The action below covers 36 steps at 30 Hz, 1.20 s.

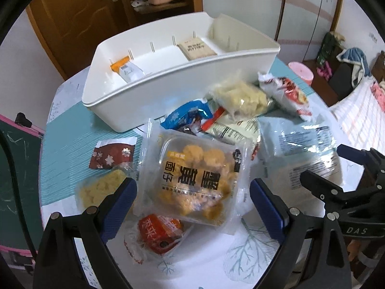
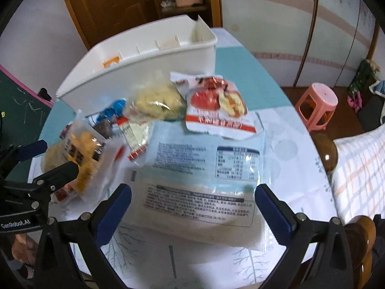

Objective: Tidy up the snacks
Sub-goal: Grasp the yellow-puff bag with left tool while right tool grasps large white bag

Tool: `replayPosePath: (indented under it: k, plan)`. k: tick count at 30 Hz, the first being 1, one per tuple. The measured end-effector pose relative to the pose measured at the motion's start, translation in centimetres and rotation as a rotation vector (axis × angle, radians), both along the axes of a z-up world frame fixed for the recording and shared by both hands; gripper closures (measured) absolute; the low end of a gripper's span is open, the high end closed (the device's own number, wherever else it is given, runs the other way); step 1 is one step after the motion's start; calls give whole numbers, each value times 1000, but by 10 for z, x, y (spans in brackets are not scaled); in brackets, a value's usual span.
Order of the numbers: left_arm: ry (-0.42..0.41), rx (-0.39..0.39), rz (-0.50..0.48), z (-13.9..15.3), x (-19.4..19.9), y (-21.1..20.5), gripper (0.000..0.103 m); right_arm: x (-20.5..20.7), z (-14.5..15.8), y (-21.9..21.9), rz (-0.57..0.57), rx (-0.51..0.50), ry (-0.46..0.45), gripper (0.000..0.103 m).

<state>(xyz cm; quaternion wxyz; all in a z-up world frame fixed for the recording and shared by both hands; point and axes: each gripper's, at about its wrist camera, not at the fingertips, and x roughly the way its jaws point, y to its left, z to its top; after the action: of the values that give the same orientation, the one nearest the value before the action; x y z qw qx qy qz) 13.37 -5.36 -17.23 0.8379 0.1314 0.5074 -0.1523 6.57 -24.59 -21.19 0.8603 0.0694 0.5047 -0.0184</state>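
1. "DAS" stands in pale letters on the black frame of the right tongs (image 1: 320,168), seen from the left wrist view.
2. "GenRobot.AI" stands on the black frame of the left tongs (image 2: 57,159), seen from the right wrist view.
3. The clear snack tray pack (image 1: 192,178) bears large dark Chinese characters, upside down from here.
4. The big flat packet (image 2: 204,180) carries fine print and a nutrition table, too blurred to read.

Dim, cool light; glare on clear wrappers (image 2: 223,190); right view motion-blurred; heavy fisheye warp, black vignette at corners.
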Motion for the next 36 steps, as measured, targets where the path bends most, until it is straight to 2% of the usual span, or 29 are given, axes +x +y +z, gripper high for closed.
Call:
replayPosePath:
  k: [5,11,16,23,36]
  plan:
    - [41,11,3,-13,9,-2,9,12,-15,13,31,-111,80,0]
    - [62,23,25,-25,22,-2,9,14,-17,17,22,-124,47,0]
    - [95,14,31,-35,30,-2,1,12,-20,23,16,-156,8,0]
    - [129,-2,39,-43,41,1,0,24,-22,30,41,-200,-7,0]
    - [128,66,-21,-47,45,-20,0,29,-30,45,40,-289,-26,0]
